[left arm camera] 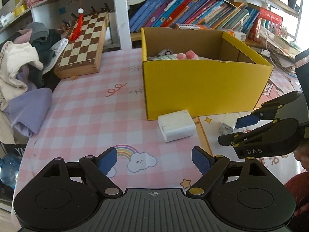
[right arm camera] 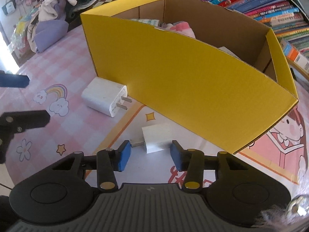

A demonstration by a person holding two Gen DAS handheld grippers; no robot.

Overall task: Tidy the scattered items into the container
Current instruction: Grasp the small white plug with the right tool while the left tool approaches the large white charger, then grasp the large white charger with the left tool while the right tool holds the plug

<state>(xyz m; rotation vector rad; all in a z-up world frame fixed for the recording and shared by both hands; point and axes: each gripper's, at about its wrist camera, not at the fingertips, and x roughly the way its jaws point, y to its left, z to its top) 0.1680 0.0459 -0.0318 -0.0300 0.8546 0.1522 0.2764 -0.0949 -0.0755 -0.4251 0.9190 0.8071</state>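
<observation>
The right gripper is on the pick-up step: its blue pads stand either side of the small white charger, which lies on the table just ahead of them with its prongs pointing to the gripper's left. A gap shows between each pad and the charger's sides, so the jaws are half closed around it and not yet pressing on it. My reading is that the next move calls for the pads to meet the charger's flat sides squarely, then a lift high enough to clear the near wall of the yellow box, which rises just beyond. Further out to the gripper's left lies a larger white charger, close to the box's corner. The left gripper hangs over the pink checked tablecloth with its jaws wide and nothing between them; the larger charger sits ahead of it.
</observation>
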